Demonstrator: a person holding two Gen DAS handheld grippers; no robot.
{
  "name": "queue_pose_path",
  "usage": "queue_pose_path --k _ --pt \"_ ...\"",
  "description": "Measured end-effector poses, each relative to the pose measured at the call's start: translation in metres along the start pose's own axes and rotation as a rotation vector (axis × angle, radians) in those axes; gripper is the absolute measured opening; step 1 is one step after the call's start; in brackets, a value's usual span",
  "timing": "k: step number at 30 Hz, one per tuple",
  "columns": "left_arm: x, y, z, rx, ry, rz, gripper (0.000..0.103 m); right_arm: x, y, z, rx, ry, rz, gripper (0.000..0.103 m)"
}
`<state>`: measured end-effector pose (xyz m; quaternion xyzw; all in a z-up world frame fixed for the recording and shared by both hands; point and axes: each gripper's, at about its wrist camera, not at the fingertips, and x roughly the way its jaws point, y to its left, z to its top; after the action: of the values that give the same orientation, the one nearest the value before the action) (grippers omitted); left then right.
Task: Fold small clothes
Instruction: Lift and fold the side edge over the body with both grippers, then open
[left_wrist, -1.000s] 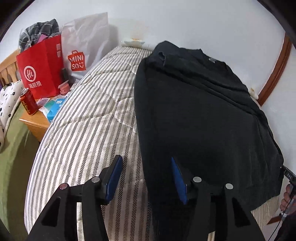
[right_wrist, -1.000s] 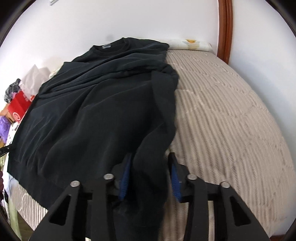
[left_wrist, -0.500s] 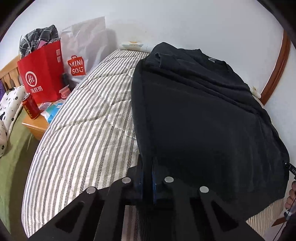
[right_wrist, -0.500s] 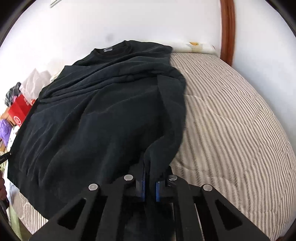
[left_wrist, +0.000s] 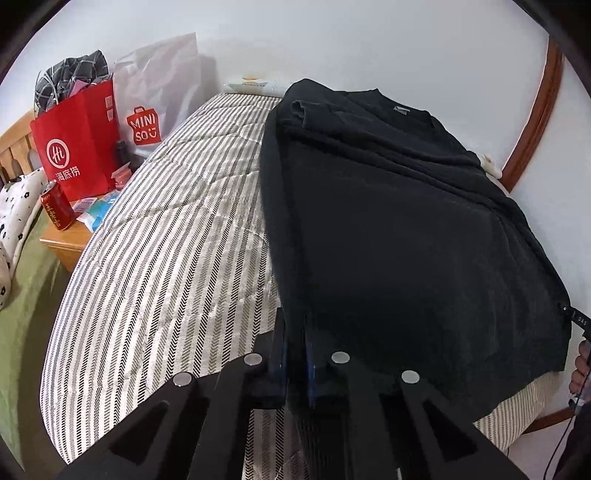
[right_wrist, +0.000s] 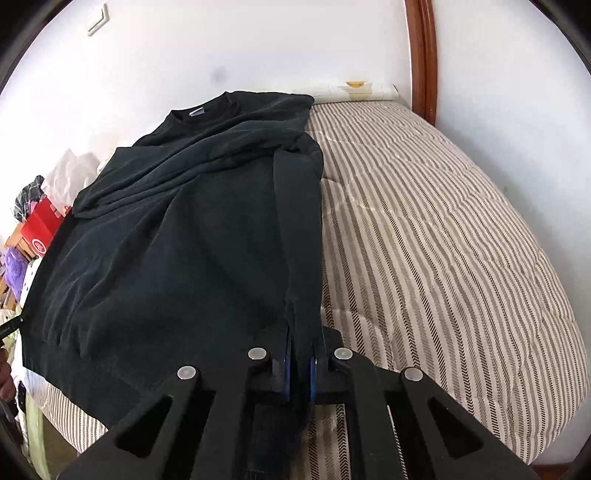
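Black sweatshirt (left_wrist: 399, 229) spread on striped mattress (left_wrist: 166, 258), left gripper (left_wrist: 294, 350) fingers pinching its left edge, right gripper (right_wrist: 299, 362) fingers pinching its right edge

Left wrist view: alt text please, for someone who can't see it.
The left tongs are shut on the near left edge of a black sweatshirt spread on a striped mattress. Beyond the bed's left side, a red paper bag and red can stand on a wooden nightstand.

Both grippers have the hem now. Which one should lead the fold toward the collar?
Either, probably together: the left gripper and right gripper each pinch a bottom corner of the sweater; neither is nearer the collar.
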<state>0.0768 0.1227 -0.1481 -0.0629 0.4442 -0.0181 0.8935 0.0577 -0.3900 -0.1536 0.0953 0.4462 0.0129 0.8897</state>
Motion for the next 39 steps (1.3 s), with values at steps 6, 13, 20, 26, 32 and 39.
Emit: queue_pose_path --k 6,13,20,26,32,39 --pt "0.008 0.005 0.005 -0.046 0.010 -0.030 0.013 0.012 0.002 0.002 0.051 0.009 0.018 0.017" --pt "0.012 -0.011 0.008 0.001 -0.003 0.001 0.024 0.021 0.015 0.005 0.036 -0.036 0.015 0.038" --pt "0.006 -0.024 -0.002 0.069 -0.010 0.051 0.007 0.016 0.024 0.000 -0.033 -0.022 0.021 0.008" --pt "-0.027 -0.020 -0.002 0.052 -0.070 0.038 0.006 -0.014 0.017 -0.003 -0.007 -0.083 0.068 0.006" --pt "-0.059 -0.016 -0.003 0.064 -0.113 -0.005 0.006 -0.055 0.017 -0.008 -0.027 -0.129 0.095 0.006" --pt "-0.070 -0.020 0.014 0.032 -0.185 -0.026 0.006 -0.067 0.018 0.018 -0.001 -0.201 0.097 0.006"
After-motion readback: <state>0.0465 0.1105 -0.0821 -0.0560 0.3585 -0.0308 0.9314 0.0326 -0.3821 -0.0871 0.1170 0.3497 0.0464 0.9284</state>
